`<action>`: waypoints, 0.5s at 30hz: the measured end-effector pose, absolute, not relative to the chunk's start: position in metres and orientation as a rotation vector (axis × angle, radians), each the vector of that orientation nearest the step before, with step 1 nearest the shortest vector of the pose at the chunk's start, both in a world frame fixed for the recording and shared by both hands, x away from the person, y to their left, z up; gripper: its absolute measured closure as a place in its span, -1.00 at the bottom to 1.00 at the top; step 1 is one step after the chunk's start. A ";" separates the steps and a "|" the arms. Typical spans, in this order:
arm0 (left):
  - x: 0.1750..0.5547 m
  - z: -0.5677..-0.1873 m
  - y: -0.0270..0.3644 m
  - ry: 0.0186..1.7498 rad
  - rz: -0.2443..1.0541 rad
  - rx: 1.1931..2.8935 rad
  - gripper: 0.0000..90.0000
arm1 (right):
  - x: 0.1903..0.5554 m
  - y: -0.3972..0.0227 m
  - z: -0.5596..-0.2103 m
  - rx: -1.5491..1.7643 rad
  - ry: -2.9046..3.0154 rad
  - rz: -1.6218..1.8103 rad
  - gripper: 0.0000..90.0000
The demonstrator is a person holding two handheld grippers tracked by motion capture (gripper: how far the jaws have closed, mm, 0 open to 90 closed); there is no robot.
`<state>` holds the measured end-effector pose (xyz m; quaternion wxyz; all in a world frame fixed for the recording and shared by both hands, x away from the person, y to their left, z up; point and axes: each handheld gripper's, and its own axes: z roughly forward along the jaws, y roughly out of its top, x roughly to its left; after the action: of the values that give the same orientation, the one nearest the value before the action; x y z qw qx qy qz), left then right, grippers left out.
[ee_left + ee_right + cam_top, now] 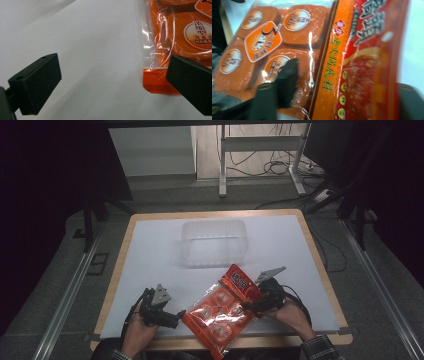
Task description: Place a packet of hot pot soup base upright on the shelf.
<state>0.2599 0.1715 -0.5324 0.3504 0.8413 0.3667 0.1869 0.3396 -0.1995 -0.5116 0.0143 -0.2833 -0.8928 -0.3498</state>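
So there's an orange snack bag (222,312) lying at the bottom middle of the high view, slanted, with its lower end poking over the near edge of the white table (150,250). Four round orange blocks show through its clear front.

The right gripper (248,309) sits at the bag's right edge. In the right gripper view the bag (312,57) runs between its jaws, one jaw on the clear front at lower left, the other behind the red printed part at lower right. Looks like it's clamped on.

The left gripper (179,314) is at lower left with its jaws spread wide. In its own view the bag's corner (175,50) sits behind the right-hand jaw, nothing pinched.

A clear plastic tub (214,243) stands further up the frame, apart from the bag.
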 end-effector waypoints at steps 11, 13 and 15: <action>0.260 -0.533 0.170 0.948 0.501 2.192 -1.00 | 0.343 -0.200 -0.511 -0.978 -2.830 -1.021 0.96; 0.260 -0.533 0.170 0.948 0.505 2.192 -1.00 | 0.343 -0.198 -0.510 -0.998 -2.830 -1.015 0.98; 0.259 -0.532 0.171 0.949 0.511 2.189 -1.00 | 0.343 -0.198 -0.508 -1.011 -2.827 -1.015 0.98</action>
<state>0.2595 0.1706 -0.5322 0.3436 0.8425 0.3654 0.1966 0.3428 -0.1977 -0.5082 -0.0138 -0.3189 -0.8920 -0.3201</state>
